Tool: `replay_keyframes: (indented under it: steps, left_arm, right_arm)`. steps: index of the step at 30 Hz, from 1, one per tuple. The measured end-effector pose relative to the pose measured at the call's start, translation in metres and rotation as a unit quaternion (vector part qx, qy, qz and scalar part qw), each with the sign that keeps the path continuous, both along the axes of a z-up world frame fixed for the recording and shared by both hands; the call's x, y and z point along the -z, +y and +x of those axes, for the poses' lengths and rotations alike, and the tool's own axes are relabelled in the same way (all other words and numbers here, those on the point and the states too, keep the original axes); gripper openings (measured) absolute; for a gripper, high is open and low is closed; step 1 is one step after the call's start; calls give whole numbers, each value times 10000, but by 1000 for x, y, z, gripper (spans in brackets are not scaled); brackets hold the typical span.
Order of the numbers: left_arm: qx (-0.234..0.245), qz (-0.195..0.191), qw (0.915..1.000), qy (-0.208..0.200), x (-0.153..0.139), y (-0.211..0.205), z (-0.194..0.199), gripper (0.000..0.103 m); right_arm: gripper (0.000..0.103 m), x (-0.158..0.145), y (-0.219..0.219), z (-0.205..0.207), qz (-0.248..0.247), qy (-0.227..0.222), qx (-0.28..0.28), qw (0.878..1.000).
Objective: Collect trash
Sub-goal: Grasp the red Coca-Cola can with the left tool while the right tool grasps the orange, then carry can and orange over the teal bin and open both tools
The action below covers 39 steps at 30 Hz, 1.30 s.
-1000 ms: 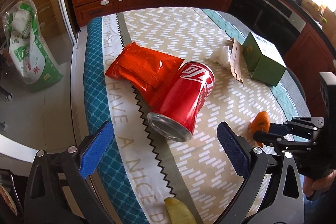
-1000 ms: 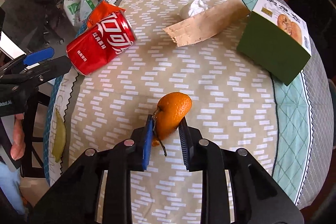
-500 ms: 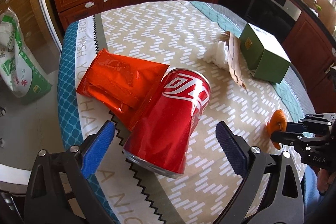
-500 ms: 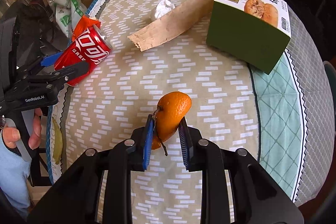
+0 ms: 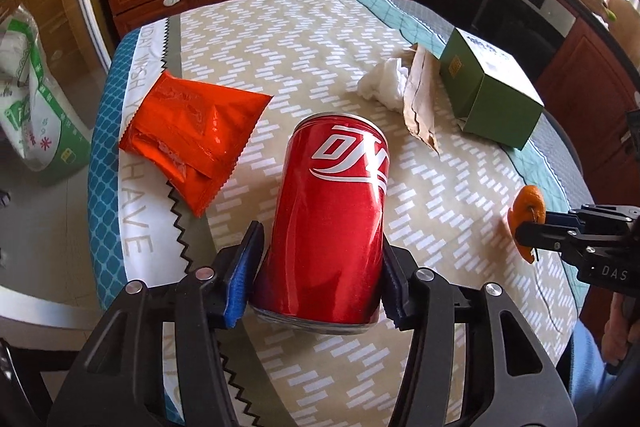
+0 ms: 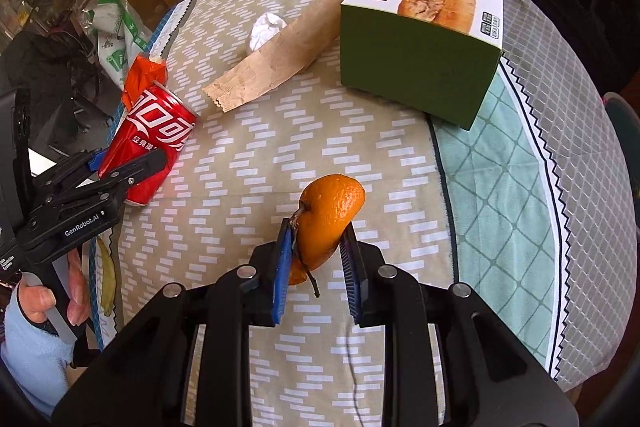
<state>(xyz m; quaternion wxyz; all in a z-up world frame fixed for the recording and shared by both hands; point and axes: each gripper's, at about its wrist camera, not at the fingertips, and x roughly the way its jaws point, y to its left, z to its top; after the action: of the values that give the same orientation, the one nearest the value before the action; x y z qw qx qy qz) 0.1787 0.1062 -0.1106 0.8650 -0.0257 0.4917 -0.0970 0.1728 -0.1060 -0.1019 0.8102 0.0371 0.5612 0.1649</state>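
Observation:
A red soda can (image 5: pixel 332 211) lies on its side on the patterned tablecloth (image 5: pixel 280 39). My left gripper (image 5: pixel 320 275) has its jaws closing around the can's lower end. Both blue pads (image 5: pixel 244 271) lie against the can's sides. From the right wrist view the same can (image 6: pixel 156 131) shows at the table's left edge, with the left gripper (image 6: pixel 132 163) on it. My right gripper (image 6: pixel 316 259) is shut on a piece of orange peel (image 6: pixel 328 215) and holds it a little above the cloth. The peel (image 5: pixel 528 205) also shows at the right of the left wrist view.
A red snack wrapper (image 5: pixel 192 131) lies left of the can. A crumpled white tissue (image 5: pixel 384 83), a brown paper bag (image 5: pixel 420 99) and a green pastry box (image 5: pixel 492 99) lie further back. A banana peel (image 6: pixel 106 279) rests near the table's left edge. A person's hand (image 6: pixel 76 303) grips the left handle.
My left gripper has moved forward and down over the can and its jaws have narrowed from wide open onto the can's sides. The right gripper has shifted across the table, still carrying the orange peel.

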Motion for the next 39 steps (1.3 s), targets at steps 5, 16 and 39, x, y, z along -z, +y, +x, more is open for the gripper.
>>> replay_keyframes:
  steps: [5, 16, 39]
  left_arm:
    - [-15, 8, 10000, 34, -7, -24, -20, 53]
    - [518, -207, 9982, -202, -48, -98, -25, 53]
    - [2211, -427, 9739, -282, -83, -348, 52, 53]
  right_arm:
    - [22, -5, -26, -4, 106, -70, 129, 9998]
    - [22, -17, -92, -5, 330, -189, 604, 9975]
    - [23, -34, -382, 21, 425, -593, 2750, 9587]
